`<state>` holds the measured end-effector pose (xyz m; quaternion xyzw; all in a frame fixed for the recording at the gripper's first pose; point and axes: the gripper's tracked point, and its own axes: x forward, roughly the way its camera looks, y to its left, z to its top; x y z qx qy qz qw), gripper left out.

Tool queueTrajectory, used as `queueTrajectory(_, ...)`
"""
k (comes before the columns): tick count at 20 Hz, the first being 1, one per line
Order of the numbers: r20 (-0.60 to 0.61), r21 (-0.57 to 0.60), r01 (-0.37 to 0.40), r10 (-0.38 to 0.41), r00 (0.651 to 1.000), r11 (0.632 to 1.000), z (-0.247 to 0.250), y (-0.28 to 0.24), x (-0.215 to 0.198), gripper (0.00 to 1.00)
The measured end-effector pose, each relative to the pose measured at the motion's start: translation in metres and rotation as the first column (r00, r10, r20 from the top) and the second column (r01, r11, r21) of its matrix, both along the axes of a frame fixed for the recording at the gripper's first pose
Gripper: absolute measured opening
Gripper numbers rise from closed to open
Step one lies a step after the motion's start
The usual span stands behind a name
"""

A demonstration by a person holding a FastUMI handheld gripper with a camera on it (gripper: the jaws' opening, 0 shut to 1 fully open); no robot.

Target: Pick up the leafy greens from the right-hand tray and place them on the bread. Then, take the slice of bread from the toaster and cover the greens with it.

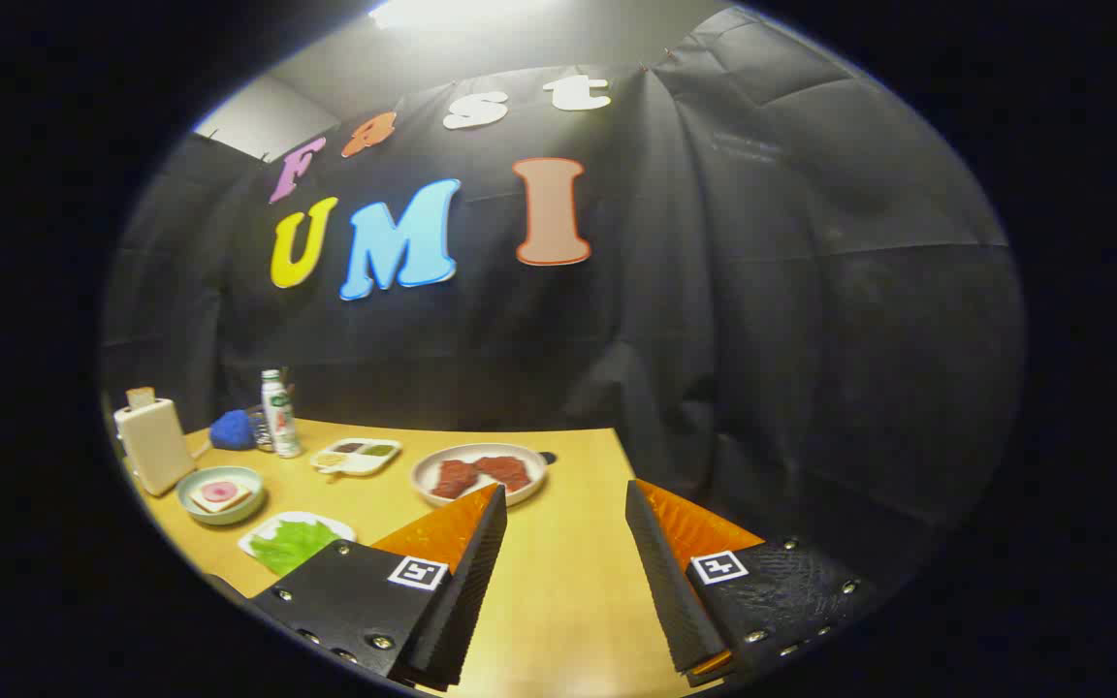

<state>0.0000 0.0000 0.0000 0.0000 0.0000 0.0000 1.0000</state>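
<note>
The greens (292,543) lie on their tray at ten o'clock of my fingers (564,543); bread (220,496) waits in its bowl beyond, toaster (153,444) farther (slice up). I hold my fingers wide over bare surface (568,582), gripping nothing.

The gripper (566,504) hung above the table (568,582) with its fingers spread wide and nothing between them but bare tabletop. Just beyond the left finger sat a plate of meat slices (478,473). Left of that finger, close by, lay a tray with the leafy greens (293,543). Farther out to the left stood a bowl holding bread (220,494), and behind it the toaster (153,446) with a slice of bread (141,396) standing up out of it. Between toaster and plate, at the table's far side, stood a bottle (279,414), with a divided sauce dish (356,455) before it.
</note>
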Motion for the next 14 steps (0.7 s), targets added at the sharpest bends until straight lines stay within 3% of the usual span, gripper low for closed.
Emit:
queueTrajectory(9, 0.065, 0.013, 0.031, -0.032, 0.997, 0.999, 0.009, 0.053, -0.039, 0.76)
queueTrajectory(14, 0.033, -0.008, -0.048, 0.048, 0.998, 0.999, -0.002, 0.084, -0.042, 0.76)
